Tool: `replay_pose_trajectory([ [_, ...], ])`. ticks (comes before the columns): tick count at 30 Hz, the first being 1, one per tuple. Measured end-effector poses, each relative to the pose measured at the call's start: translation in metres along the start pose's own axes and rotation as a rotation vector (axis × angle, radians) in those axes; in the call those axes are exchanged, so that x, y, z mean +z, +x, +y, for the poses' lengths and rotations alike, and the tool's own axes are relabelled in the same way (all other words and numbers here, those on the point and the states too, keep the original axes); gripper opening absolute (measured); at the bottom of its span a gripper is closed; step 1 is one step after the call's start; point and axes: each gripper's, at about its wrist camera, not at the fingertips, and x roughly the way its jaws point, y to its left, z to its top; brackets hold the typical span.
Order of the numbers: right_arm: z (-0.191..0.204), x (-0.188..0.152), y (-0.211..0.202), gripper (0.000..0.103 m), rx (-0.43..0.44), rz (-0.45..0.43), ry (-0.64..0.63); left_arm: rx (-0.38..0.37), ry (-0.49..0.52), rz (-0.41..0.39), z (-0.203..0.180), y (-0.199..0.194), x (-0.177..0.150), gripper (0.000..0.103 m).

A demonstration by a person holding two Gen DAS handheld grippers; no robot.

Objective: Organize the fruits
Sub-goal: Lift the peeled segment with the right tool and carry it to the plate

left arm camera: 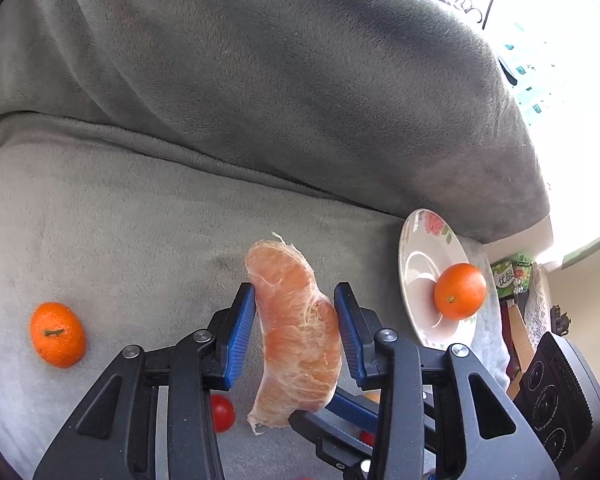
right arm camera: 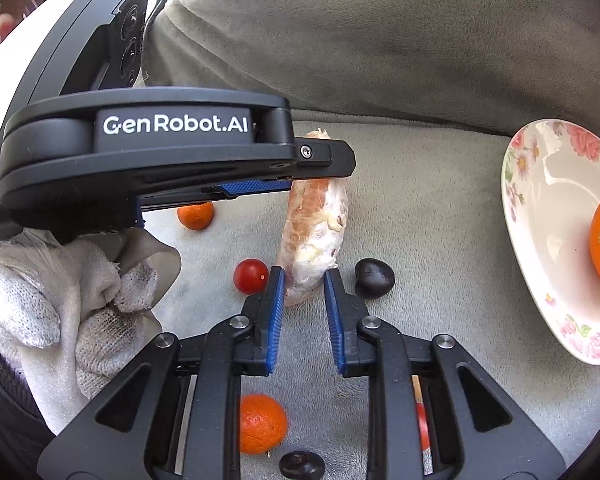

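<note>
A peeled orange-pink citrus segment hangs in the air between both grippers. My left gripper is shut on its upper middle. My right gripper is shut on its lower tip. A floral plate at the right holds one mandarin; the plate also shows in the right wrist view. Loose on the grey blanket lie a mandarin, cherry tomatoes, a dark plum, another mandarin and a dark fruit.
The grey blanket covers a sofa seat with a raised backrest behind. A gloved hand holds the left gripper body. Packages stand past the sofa's right end.
</note>
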Motion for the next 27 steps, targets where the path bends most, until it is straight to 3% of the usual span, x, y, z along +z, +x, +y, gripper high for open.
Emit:
replay_pose_trajectory([
  [12, -0.013, -0.010, -0.036, 0.020, -0.025, -0.066, 0.014, -0.039, 0.056, -0.025, -0.050, 0.002, 0.003, 0.038],
  [27, -0.038, -0.034, -0.073, 0.017, -0.085, -0.117, 0.076, -0.090, 0.130, 0.010, -0.108, 0.031, 0.011, 0.038],
])
